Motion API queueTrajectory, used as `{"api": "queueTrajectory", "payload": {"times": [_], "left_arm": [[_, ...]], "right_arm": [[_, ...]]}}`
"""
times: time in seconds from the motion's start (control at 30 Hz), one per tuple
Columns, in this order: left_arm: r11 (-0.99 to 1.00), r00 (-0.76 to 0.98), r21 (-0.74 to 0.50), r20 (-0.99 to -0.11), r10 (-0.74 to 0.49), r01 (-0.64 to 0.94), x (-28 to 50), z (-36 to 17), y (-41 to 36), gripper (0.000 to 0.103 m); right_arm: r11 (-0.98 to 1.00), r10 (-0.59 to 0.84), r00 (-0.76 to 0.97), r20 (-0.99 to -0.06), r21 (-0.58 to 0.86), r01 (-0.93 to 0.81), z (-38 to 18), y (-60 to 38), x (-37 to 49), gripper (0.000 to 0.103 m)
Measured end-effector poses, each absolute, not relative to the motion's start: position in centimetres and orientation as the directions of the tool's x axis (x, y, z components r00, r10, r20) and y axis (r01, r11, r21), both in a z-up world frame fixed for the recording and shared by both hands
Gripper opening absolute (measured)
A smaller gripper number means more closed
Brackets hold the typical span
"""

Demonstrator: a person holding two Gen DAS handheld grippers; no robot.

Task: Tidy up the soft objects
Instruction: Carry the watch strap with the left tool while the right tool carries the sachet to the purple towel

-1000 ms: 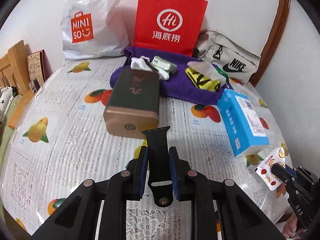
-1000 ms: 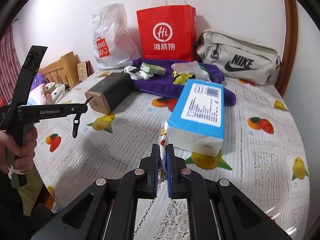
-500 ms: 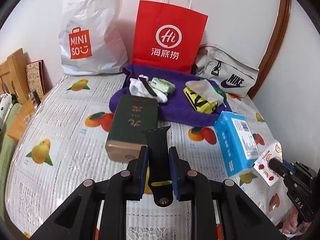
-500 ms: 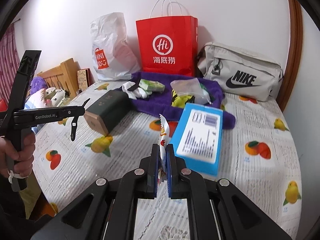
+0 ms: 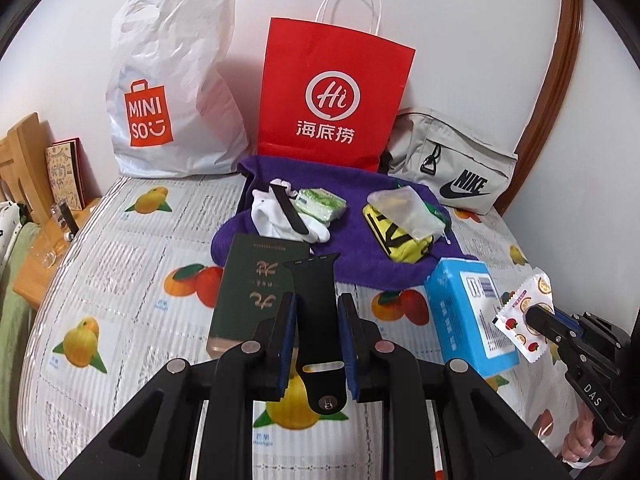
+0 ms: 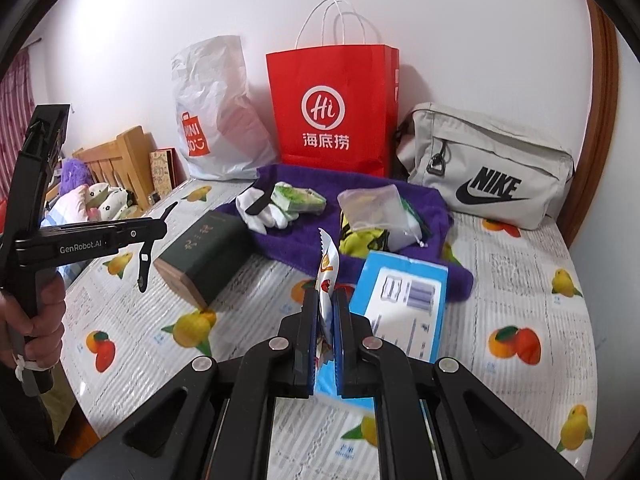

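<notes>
left wrist view: the left gripper has its jaws closed onto a black watch strap, held above the table. on the purple towel already lie white socks, a green tissue pack and a yellow item under a clear pouch.

right wrist view: the right gripper pinches a fruit-print sachet upright, near the blue tissue pack. judged partway done: both held items and probably the blue pack remain to be placed.

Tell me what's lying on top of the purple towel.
On the purple towel: white socks with a black strap across them, a green packet, and a clear pouch covering part of a yellow item.
</notes>
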State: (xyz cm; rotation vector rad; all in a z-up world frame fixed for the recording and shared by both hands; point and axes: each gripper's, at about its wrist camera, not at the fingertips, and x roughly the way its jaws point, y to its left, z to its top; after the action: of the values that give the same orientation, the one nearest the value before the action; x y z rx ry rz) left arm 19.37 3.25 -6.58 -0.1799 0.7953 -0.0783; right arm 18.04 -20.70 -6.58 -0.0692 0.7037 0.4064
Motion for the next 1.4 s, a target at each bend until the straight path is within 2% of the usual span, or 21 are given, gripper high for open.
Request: {"api": "queueTrajectory", "payload": {"times": [1.0, 1.4], "left_arm": [[0.979, 0.703, -0.204, -0.695, -0.149, 0.006, 28.5, -6.1, 5.0, 0.020], [0.977, 0.697, -0.213, -0.702, -0.147, -0.008, 31.2, -7.3, 6.1, 0.020]], "right_arm": [[0.938, 0.320, 0.708, -0.629, 0.108, -0.329, -5.4, -20.4, 28.9, 0.007], [0.931, 0.348, 0.664, -0.662, 0.161, -0.327, -6.8, -20.1, 34.1, 0.007]]}}
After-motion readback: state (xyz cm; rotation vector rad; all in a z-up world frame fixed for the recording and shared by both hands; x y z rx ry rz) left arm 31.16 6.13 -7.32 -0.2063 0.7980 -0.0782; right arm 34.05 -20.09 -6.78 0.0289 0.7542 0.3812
